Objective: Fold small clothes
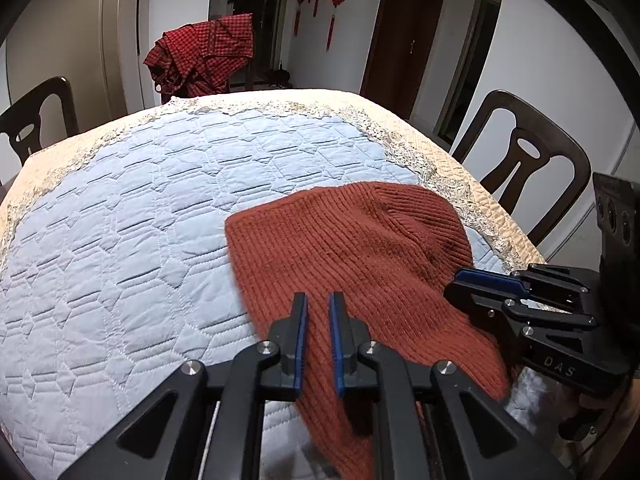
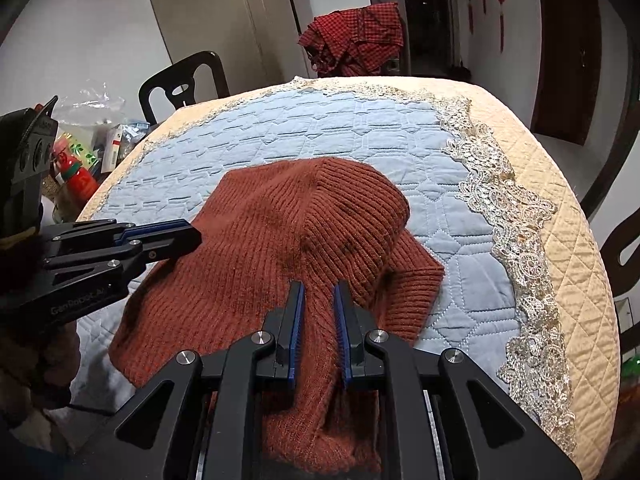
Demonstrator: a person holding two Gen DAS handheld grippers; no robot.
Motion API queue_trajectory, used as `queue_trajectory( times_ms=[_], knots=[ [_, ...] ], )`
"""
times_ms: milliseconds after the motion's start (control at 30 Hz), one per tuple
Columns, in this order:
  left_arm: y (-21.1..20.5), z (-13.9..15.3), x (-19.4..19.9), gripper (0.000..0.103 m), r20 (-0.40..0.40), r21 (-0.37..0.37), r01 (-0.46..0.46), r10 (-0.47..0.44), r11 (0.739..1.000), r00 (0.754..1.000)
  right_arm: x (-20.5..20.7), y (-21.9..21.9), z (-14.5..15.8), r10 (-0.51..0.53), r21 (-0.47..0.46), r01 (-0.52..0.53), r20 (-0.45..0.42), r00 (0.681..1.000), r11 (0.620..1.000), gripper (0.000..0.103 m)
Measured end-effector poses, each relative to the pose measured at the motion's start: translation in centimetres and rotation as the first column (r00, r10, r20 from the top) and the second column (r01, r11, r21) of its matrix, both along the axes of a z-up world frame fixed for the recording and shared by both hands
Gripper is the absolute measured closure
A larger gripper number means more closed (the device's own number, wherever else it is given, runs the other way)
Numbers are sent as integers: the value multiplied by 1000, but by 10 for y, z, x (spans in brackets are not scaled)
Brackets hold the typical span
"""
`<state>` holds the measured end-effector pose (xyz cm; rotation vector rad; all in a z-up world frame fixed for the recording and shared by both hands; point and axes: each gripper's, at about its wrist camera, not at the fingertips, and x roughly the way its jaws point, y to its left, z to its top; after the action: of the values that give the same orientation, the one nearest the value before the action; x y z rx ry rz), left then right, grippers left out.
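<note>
Across the lower middle of both views lies the rust-red knit sweater (image 2: 280,240), spread on the blue quilted table cover (image 2: 360,120) with its near hem trailing off the edge. The left gripper (image 1: 318,300) and right gripper (image 2: 318,290) each hold their jaws a narrow gap apart, with knit running between them, though whether the pads truly pinch it I cannot tell. It looks soft, light and stretchy, likely to sag, so the ribbed hem or cuff (image 2: 416,280) seems the surest hold.
</note>
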<state>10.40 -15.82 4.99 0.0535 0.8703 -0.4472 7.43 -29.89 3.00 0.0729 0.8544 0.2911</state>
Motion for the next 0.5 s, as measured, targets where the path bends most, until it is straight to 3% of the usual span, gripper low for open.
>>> queue_trajectory(
  times_ms=[133,167,200,267,500],
  knots=[
    [17,7,-8,83,4,-17,-20,20,1000,1000,-8,-12,5,-4,56,4,-6,1000,998,84],
    [23,8,-9,83,3,-21,-32,32,999,999,-10,-18,5,-11,75,12,-8,1000,997,78],
    [29,7,-9,82,-2,-29,-46,46,999,999,-12,-24,6,-25,87,27,-14,1000,996,62],
    [40,4,-9,79,-27,-53,-74,73,996,997,-14,-32,4,-50,100,53,-27,998,994,44],
    [43,-10,-6,76,-104,-133,-83,69,988,992,-7,-48,-7,-57,219,75,-88,995,973,44]
  ],
)
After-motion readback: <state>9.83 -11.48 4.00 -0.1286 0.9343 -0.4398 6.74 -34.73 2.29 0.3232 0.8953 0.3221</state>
